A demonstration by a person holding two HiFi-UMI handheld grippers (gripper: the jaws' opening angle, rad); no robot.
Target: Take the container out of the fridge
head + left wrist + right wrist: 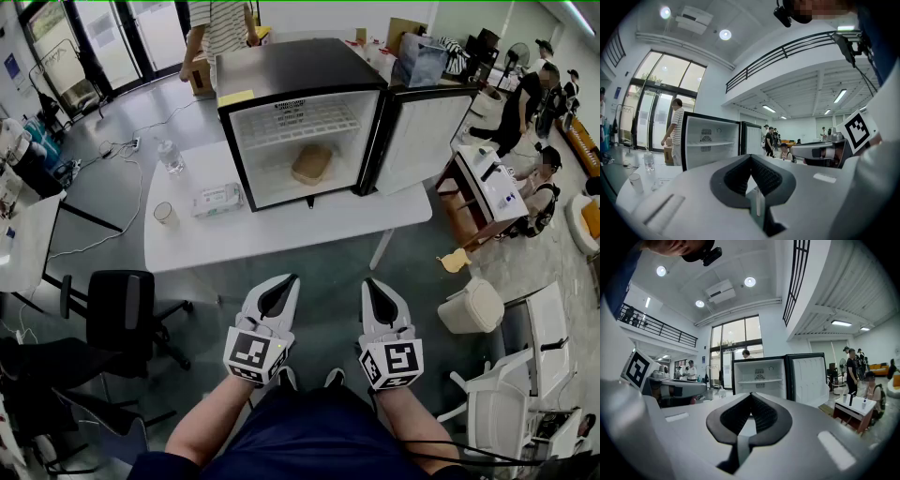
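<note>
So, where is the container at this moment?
In the head view, the container sits on the floor of the open fridge, below its wire shelf, slightly right of centre.

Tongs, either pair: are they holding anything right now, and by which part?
Nothing is held. The left tongs and right tongs are both shut and empty; the container sits untouched inside the open fridge.

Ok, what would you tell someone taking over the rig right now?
Left gripper: shut, empty, held low near the body.
Right gripper: shut, empty, beside it.
Fridge stands on the table with its door open. The container lies on the fridge floor, under the shelf.
Done: door is open.
Left: reach in, grip the container, bring it out.
</note>
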